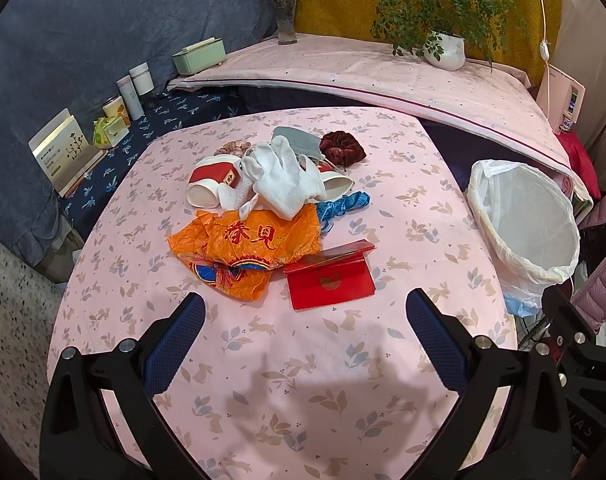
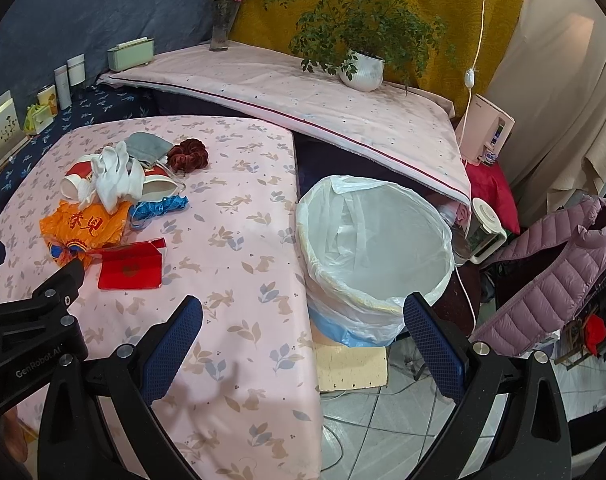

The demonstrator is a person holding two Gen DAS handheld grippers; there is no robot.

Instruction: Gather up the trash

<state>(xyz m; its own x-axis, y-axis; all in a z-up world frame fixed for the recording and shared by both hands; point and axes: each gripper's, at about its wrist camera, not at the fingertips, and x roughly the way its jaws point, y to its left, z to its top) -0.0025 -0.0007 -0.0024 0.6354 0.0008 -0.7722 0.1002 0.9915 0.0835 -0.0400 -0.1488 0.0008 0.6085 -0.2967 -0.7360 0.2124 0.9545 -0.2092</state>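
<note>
A heap lies on the pink table [image 1: 263, 344]: an orange wrapper [image 1: 243, 248], a red envelope [image 1: 329, 282], a blue wrapper [image 1: 343, 204], white gloves [image 1: 283, 176], two red-and-white paper cups [image 1: 207, 186], a grey mask [image 1: 299, 142] and a dark red scrunchie [image 1: 341, 146]. My left gripper [image 1: 305, 316] is open and empty, just in front of the envelope. My right gripper [image 2: 303, 316] is open and empty, over the table's right edge beside the white-lined bin [image 2: 377, 256]. The heap also shows in the right wrist view, with the envelope [image 2: 131, 270] and orange wrapper [image 2: 87, 226] nearest.
A higher pink-covered shelf [image 1: 383, 76] behind holds a potted plant [image 1: 445, 50], a flower vase [image 1: 287, 20] and a green box [image 1: 199, 56]. Jars and cartons [image 1: 131, 92] line the left side. A pink jacket [image 2: 551, 276] hangs right of the bin.
</note>
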